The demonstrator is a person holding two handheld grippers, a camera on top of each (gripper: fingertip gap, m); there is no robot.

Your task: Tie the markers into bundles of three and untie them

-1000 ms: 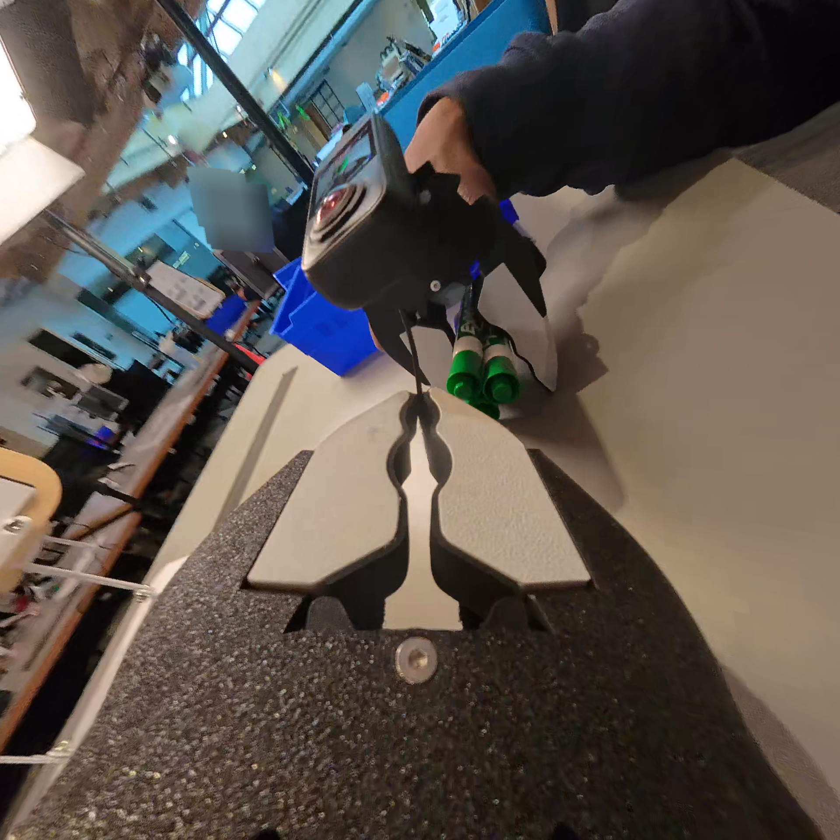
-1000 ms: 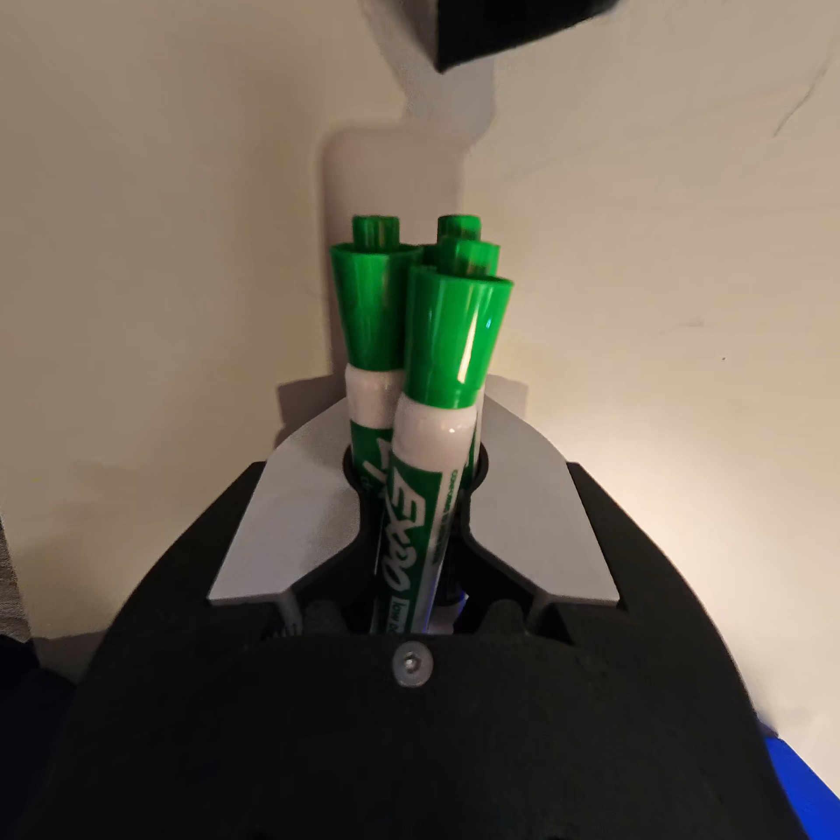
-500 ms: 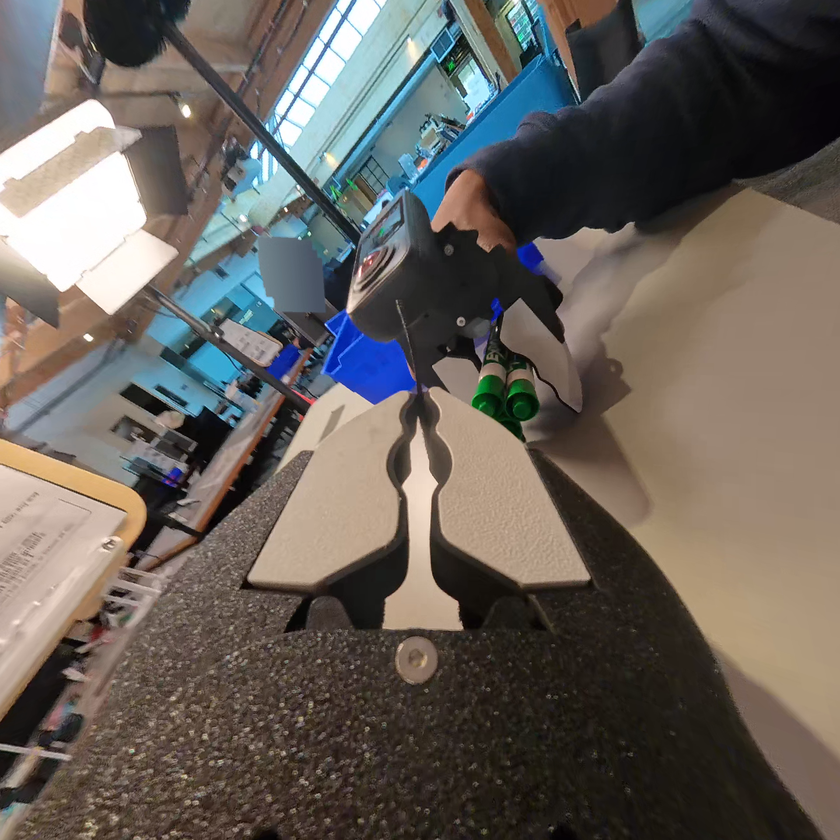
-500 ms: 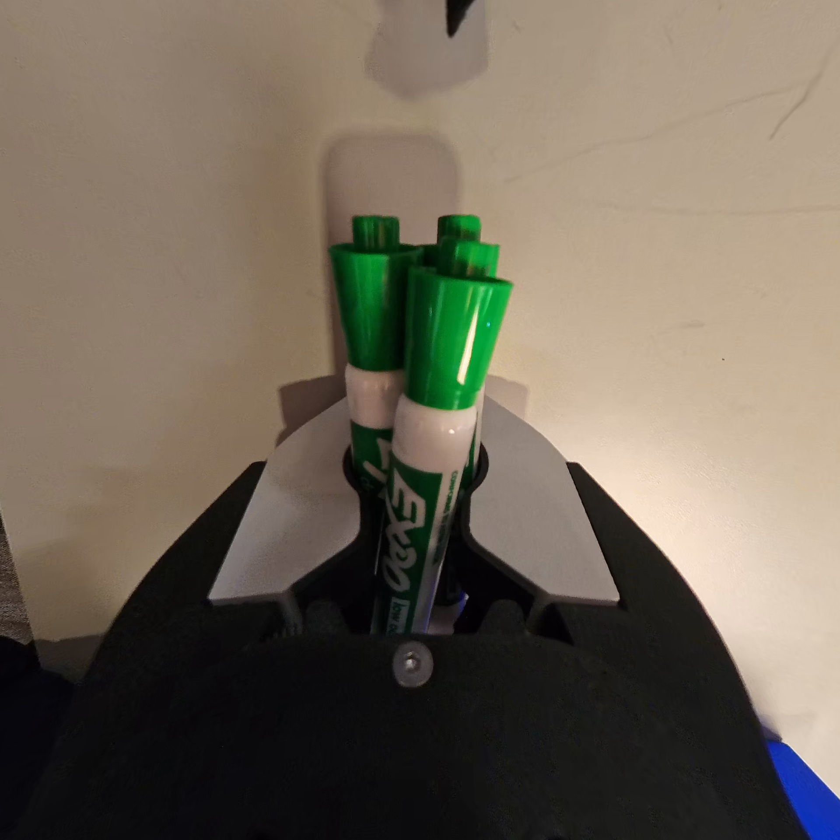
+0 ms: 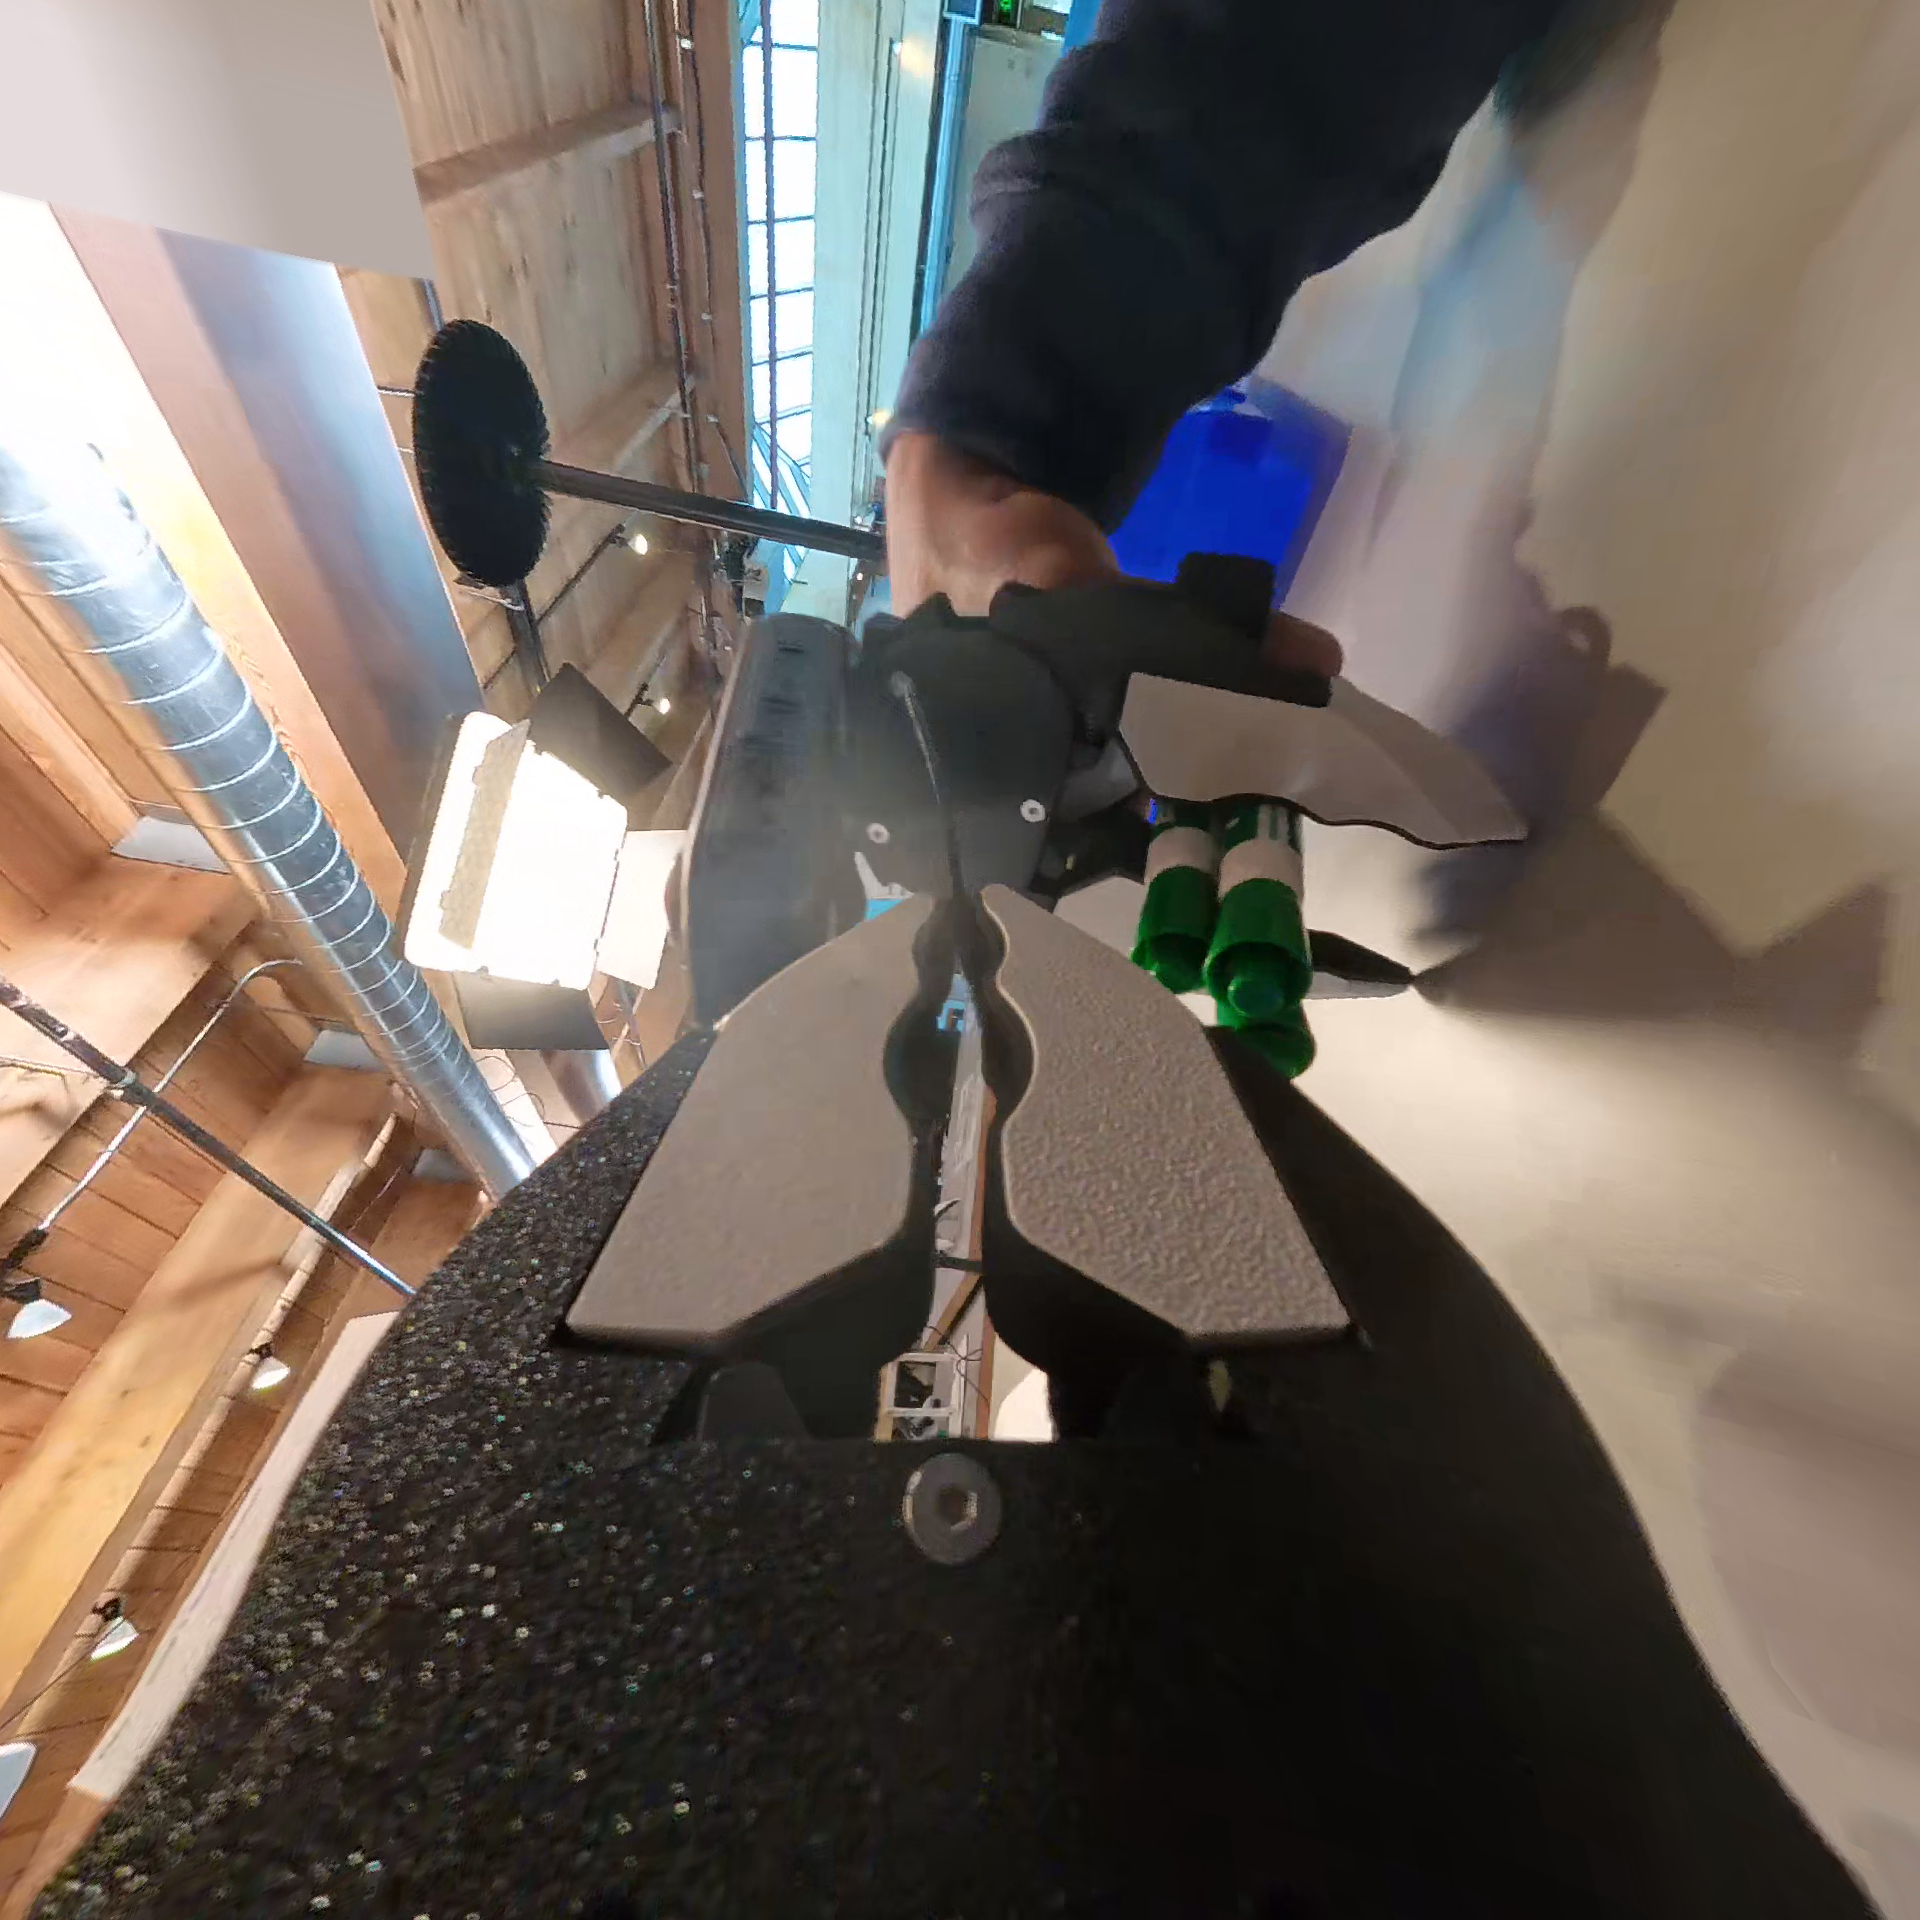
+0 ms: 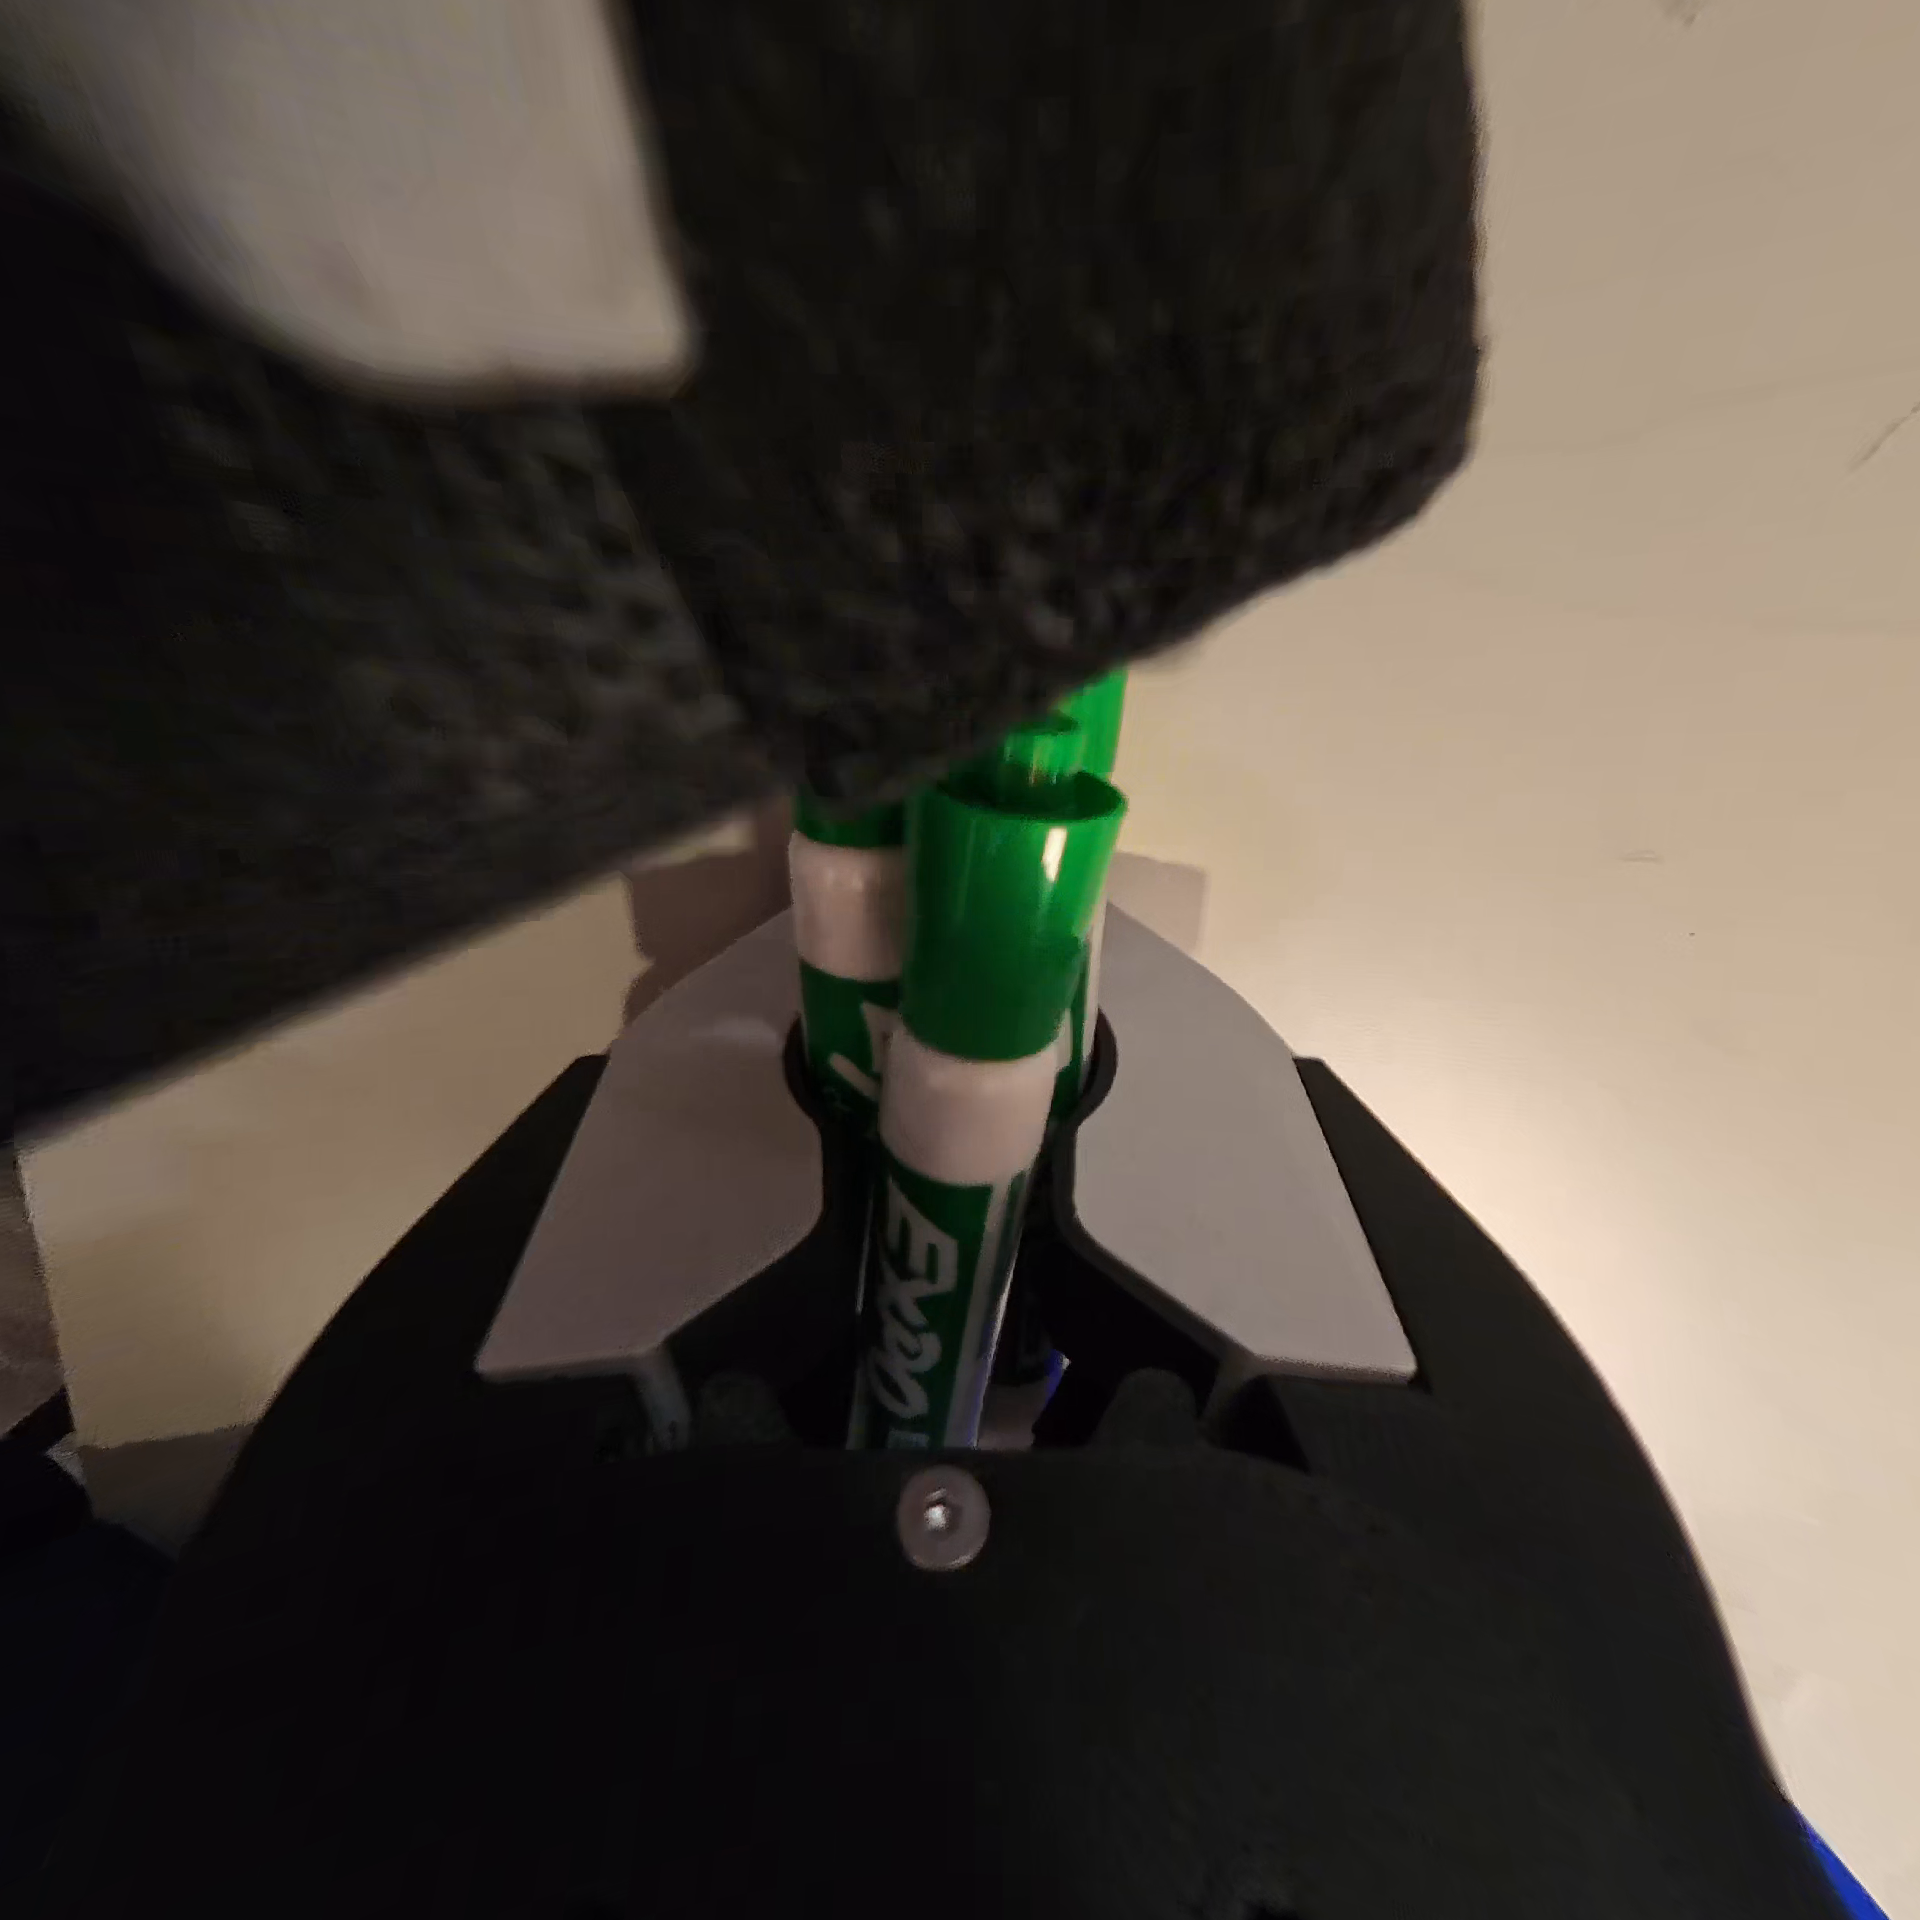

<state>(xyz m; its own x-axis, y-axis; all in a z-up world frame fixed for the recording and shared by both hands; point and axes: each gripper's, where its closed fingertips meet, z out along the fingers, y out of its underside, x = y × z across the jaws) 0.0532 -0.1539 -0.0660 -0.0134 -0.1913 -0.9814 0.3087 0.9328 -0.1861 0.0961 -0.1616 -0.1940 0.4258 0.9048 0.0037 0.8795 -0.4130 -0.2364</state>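
My right gripper (image 6: pixel 940 1039) is clamped on the bundle of green-capped white whiteboard markers (image 6: pixel 977 935), caps pointing out past its grey fingers (image 6: pixel 1195 1174), low over the cream table (image 6: pixel 1558 935). That grip looks unchanged from a second ago. What has changed is my left gripper (image 5: pixel 958 914): a second ago it sat level in front of the bundle; now it has swung up and rolled over beside it, so its black speckled body (image 6: pixel 935 416) fills the upper left of the right wrist view and hides one of the cap ends. Its fingers (image 5: pixel 1143 1143) are pressed together on a thin black cord (image 5: pixel 935 769) that runs to the body of my right gripper. I judge I am carrying the tie around the three markers, so the binding is under way, not finished.

A blue plastic bin (image 5: pixel 1226 478) stands on the table behind my right hand (image 5: pixel 997 530) and its dark sleeve (image 5: pixel 1195 208). The close quarters between the two grippers are the main obstacle; the cord could snag on the right gripper's body.
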